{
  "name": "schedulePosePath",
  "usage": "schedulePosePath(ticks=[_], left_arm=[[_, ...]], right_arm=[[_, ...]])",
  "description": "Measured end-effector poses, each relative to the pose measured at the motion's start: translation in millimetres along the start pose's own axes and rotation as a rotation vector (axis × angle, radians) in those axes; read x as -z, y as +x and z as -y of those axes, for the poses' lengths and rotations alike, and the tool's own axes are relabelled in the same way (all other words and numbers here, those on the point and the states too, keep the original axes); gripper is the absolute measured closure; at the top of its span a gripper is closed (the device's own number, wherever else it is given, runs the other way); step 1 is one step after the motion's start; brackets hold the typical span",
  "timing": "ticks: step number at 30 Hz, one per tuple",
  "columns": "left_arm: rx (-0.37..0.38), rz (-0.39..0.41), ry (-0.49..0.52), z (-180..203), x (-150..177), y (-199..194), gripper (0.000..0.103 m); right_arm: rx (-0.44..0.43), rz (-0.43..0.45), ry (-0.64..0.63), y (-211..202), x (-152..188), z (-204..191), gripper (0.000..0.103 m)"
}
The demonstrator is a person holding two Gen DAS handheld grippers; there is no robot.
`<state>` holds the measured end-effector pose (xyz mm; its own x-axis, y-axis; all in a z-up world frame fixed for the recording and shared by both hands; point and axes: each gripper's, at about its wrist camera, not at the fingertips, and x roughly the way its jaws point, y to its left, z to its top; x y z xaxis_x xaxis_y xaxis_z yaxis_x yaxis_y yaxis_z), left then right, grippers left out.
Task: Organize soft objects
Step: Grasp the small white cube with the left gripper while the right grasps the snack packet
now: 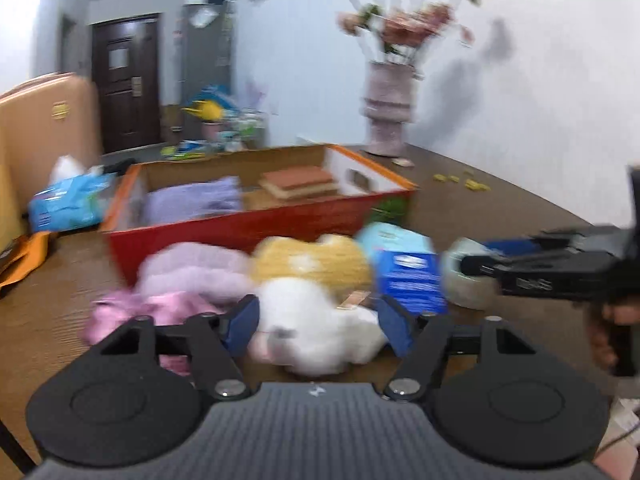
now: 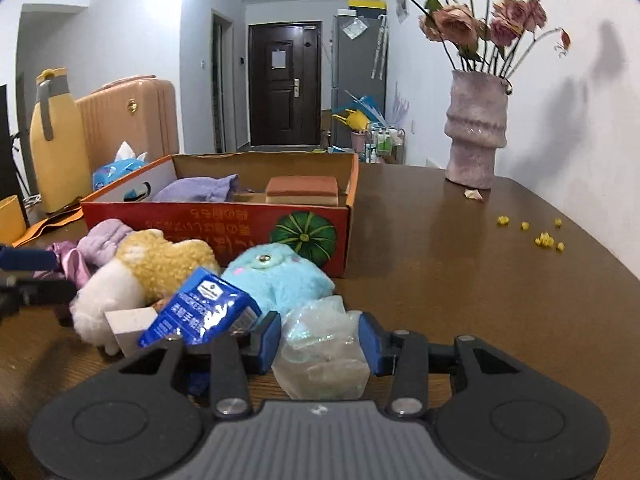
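Right wrist view showed the cardboard box (image 2: 256,216) already holding a purple cloth (image 2: 200,190) and sponge (image 2: 302,191), while plush toys (image 2: 168,264) lay outside, the right gripper (image 2: 320,342) spread around a plastic bag (image 2: 324,352), and the left gripper (image 1: 316,320) spread around a white plush (image 1: 316,320).

Motion blur smears the white plush (image 1: 316,320); the blue carton (image 2: 204,312) hides the yellow plush (image 2: 168,264).
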<state>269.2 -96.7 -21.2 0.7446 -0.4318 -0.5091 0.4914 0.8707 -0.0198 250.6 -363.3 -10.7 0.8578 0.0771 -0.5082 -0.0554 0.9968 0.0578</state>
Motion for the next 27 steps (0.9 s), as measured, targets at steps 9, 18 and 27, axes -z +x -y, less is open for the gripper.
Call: schedulePosePath(ticks=[9,18,27], left_arm=[[-0.077,-0.052,0.144,45,7,28,0.066],[-0.097,-0.085,0.156,52,11,24,0.087],[-0.073,-0.087,0.143,44,6,48,0.052]], right_arm=[[-0.044,-0.003,0.030,-5,7,5,0.065],[-0.068,0.091,-0.003,-39,1,-3,0.062],[-0.304,0.034,-0.098,16,-39,-45,0.077]])
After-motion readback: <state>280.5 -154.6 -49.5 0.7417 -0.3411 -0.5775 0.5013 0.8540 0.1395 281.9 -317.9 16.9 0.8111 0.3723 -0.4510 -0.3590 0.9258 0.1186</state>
